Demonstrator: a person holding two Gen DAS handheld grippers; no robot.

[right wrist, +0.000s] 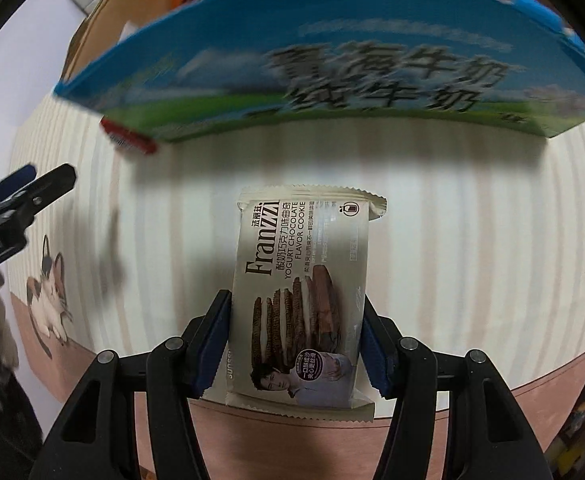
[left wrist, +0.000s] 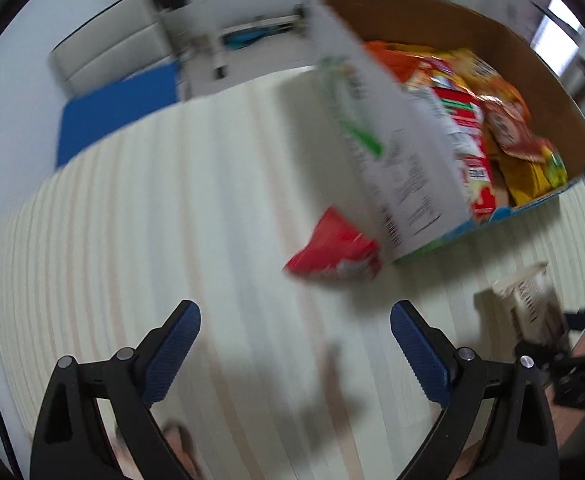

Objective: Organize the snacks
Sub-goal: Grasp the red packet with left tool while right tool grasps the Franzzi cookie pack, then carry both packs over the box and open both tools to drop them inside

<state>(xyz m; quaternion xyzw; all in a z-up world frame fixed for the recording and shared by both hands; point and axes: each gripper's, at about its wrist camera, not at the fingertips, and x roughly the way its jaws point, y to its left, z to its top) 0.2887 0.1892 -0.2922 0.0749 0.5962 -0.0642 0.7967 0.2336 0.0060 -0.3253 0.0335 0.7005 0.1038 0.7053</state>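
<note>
Hovering over the striped tablecloth (left wrist: 220, 216), the left gripper (left wrist: 294, 344) had its blue pads spread wide with nothing between them, likely because it was free to take the next snack. Just ahead of it lay a red snack bag (left wrist: 334, 250) on the cloth, touching the near corner of the cardboard box (left wrist: 376, 136); that bag seemed the obvious thing left to collect. The box stood open at the top, and orange, yellow and red packets (left wrist: 488, 116) were piled inside, which made it look like the place where the snacks were being gathered.

To the right, the right gripper (right wrist: 296, 340) was clamped on a cookie packet (right wrist: 304, 300), its pads pressed against the two long sides near the lower half. Held that way, the packet pointed lengthwise toward the blue side of the box (right wrist: 332, 64), probably so it could be lifted over the rim and dropped in. It appeared close above the cloth, short of the box, not yet inside it.
</note>
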